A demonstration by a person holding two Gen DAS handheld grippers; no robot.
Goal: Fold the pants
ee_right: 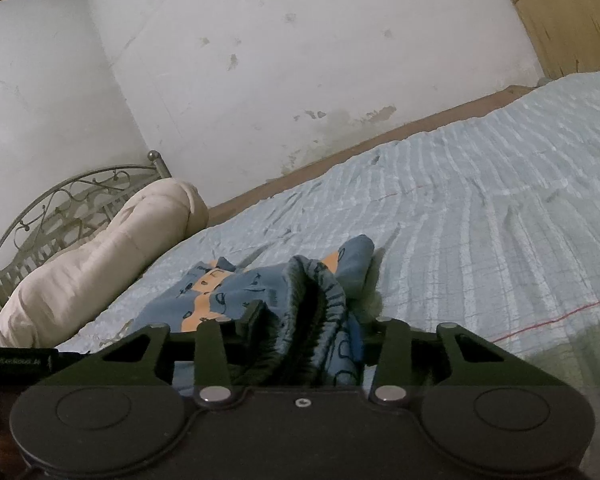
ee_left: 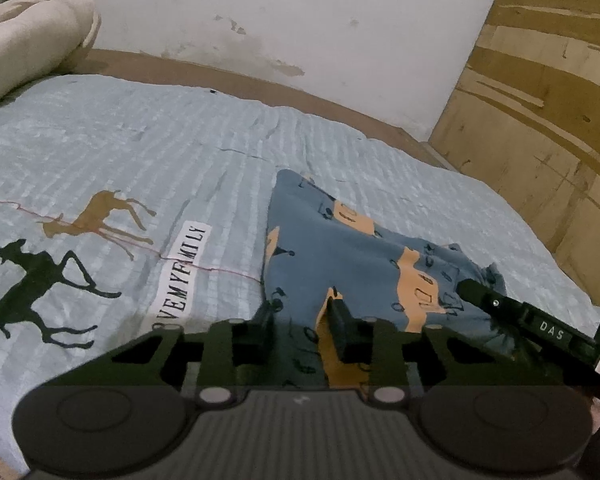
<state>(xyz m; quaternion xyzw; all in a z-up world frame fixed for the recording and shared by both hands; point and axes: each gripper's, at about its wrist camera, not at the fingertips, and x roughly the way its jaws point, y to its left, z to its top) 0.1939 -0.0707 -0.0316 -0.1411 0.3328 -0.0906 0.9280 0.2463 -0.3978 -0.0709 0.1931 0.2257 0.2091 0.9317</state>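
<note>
Small blue pants (ee_left: 340,256) with orange patches and dark prints lie on the light blue bedspread (ee_left: 140,140). My left gripper (ee_left: 300,320) is at their near end, with fabric between its fingers, shut on it. My right gripper (ee_right: 306,320) is shut on the bunched elastic waistband of the pants (ee_right: 316,288), lifted off the bed. The right gripper's body (ee_left: 540,328) shows at the right of the left wrist view, touching the pants' right side.
A rolled cream blanket (ee_right: 100,256) lies by the metal headboard (ee_right: 60,200). The bedspread (ee_right: 480,220) has deer prints (ee_left: 40,280) and a text label (ee_left: 180,276). A stained white wall (ee_left: 280,20) and a wooden wardrobe (ee_left: 540,100) stand behind the bed.
</note>
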